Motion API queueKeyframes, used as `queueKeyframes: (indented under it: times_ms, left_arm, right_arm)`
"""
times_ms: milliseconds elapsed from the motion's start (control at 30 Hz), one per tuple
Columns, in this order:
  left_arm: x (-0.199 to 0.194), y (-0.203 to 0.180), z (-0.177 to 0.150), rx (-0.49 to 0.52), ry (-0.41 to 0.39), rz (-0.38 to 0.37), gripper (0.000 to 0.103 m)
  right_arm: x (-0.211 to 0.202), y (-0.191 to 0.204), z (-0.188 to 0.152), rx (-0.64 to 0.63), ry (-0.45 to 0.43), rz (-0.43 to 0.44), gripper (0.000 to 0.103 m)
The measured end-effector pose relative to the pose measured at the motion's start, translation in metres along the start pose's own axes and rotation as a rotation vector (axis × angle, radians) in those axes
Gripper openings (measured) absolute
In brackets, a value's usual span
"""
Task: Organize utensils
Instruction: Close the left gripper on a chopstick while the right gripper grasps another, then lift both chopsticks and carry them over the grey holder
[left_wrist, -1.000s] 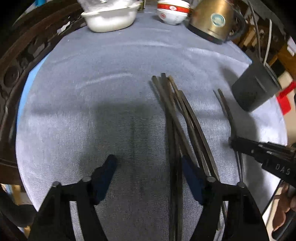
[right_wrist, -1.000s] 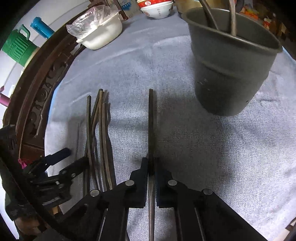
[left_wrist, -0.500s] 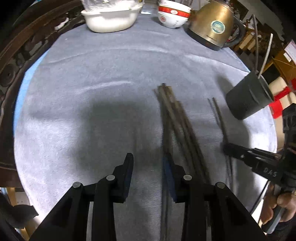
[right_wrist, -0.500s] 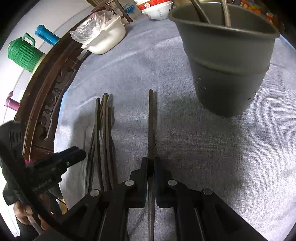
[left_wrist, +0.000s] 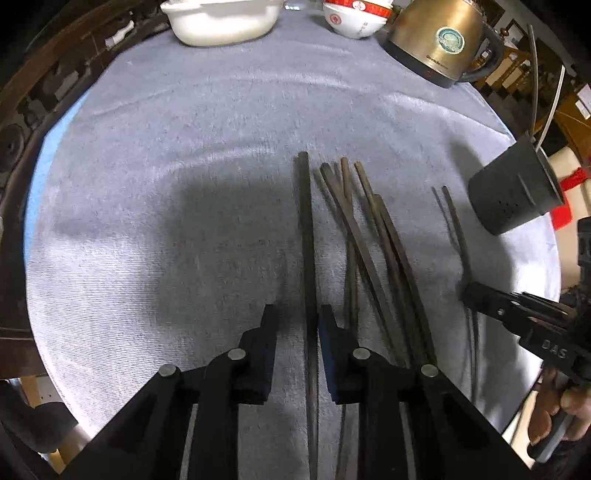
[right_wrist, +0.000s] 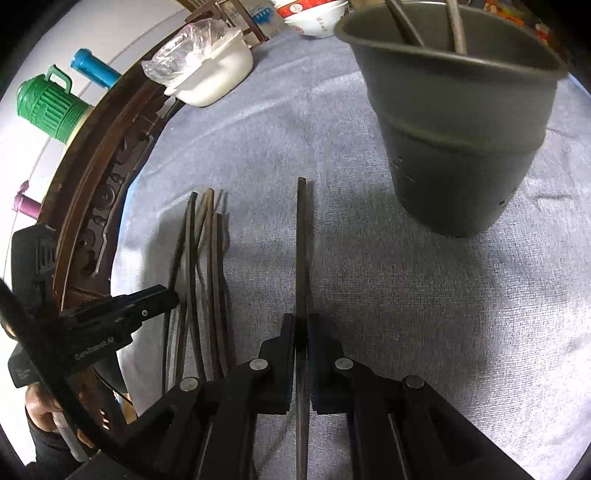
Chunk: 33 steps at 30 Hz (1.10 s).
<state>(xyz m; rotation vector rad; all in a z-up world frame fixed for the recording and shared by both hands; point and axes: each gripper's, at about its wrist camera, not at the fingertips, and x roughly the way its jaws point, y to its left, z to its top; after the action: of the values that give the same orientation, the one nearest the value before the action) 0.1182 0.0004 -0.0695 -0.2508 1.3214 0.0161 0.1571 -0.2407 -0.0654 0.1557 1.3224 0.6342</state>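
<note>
Several dark chopsticks (left_wrist: 373, 240) lie in a loose bundle on the grey cloth; the bundle also shows in the right wrist view (right_wrist: 207, 266). My left gripper (left_wrist: 297, 314) has closed around one chopstick (left_wrist: 306, 221), which runs between its jaws, the right pad touching it and a small gap on the left. My right gripper (right_wrist: 302, 325) is shut on another chopstick (right_wrist: 301, 240) and holds it just above the cloth, pointing toward the grey utensil cup (right_wrist: 458, 122). The cup holds two utensils and also shows in the left wrist view (left_wrist: 517, 195).
A white dish (left_wrist: 221, 18), a red-and-white bowl (left_wrist: 354, 18) and a gold kettle (left_wrist: 439, 40) stand at the table's far side. A carved dark wooden rim (right_wrist: 107, 177) borders the table. A green jug (right_wrist: 48, 107) stands beyond it.
My left gripper has narrowed from wide open, moved right to the bundle and closed around one chopstick. My right gripper, still holding its chopstick, has edged closer to the cup.
</note>
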Motion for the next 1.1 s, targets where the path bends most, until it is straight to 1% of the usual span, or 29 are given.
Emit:
queueKeyframes:
  times_ms: [100, 200, 267, 300, 333, 367, 467, 600, 667, 700, 767, 833, 967, 1033, 1067, 1100]
  left_arm:
    - [0.003, 0.003, 0.013, 0.003, 0.046, 0.005, 0.023]
    - [0.005, 0.001, 0.036, 0.004, 0.055, 0.021, 0.023]
    - [0.009, 0.001, 0.047, 0.012, 0.076, 0.015, 0.023]
    - [0.015, 0.001, 0.051, 0.015, 0.099, 0.013, 0.018]
    - [0.016, 0.001, 0.054, 0.026, 0.091, 0.015, 0.01]
    - [0.019, 0.002, 0.055, 0.027, 0.107, 0.01, 0.007]
    - [0.02, 0.007, 0.054, 0.036, 0.139, -0.028, 0.006]
    - [0.022, 0.012, 0.048, 0.079, 0.214, -0.043, 0.006]
    - [0.026, 0.012, 0.053, 0.085, 0.259, -0.045, 0.006]
    - [0.028, 0.013, 0.055, 0.079, 0.276, -0.049, 0.007]
    - [0.032, 0.011, 0.065, 0.081, 0.3, -0.045, 0.007]
    - [0.036, 0.009, 0.074, 0.091, 0.319, -0.038, 0.007]
    - [0.04, 0.004, 0.081, 0.123, 0.307, -0.041, 0.007]
    - [0.037, 0.008, 0.071, 0.093, 0.291, -0.067, 0.007]
    - [0.035, 0.013, 0.07, 0.067, 0.275, -0.083, 0.007]
    - [0.033, 0.021, 0.065, 0.046, 0.254, -0.094, 0.007]
  right_arm:
    - [0.002, 0.004, 0.006, -0.029, 0.042, -0.018, 0.008]
    - [0.006, 0.014, 0.015, -0.079, 0.104, -0.059, 0.008]
    - [0.009, 0.02, 0.02, -0.104, 0.134, -0.086, 0.008]
    - [0.011, 0.023, 0.024, -0.12, 0.151, -0.101, 0.008]
    - [0.013, 0.026, 0.027, -0.128, 0.167, -0.11, 0.008]
    - [0.015, 0.027, 0.029, -0.133, 0.182, -0.116, 0.008]
    - [0.019, 0.032, 0.034, -0.164, 0.221, -0.133, 0.008]
    - [0.022, 0.042, 0.031, -0.226, 0.293, -0.191, 0.008]
    - [0.025, 0.046, 0.033, -0.243, 0.335, -0.211, 0.009]
    - [0.027, 0.047, 0.036, -0.229, 0.349, -0.211, 0.009]
    - [0.031, 0.049, 0.042, -0.216, 0.374, -0.224, 0.009]
    - [0.036, 0.055, 0.05, -0.24, 0.396, -0.248, 0.009]
    - [0.044, 0.07, 0.054, -0.303, 0.422, -0.312, 0.009]
    - [0.045, 0.076, 0.053, -0.315, 0.402, -0.326, 0.007]
    - [0.042, 0.077, 0.049, -0.317, 0.381, -0.322, 0.007]
    - [0.039, 0.078, 0.048, -0.304, 0.358, -0.3, 0.006]
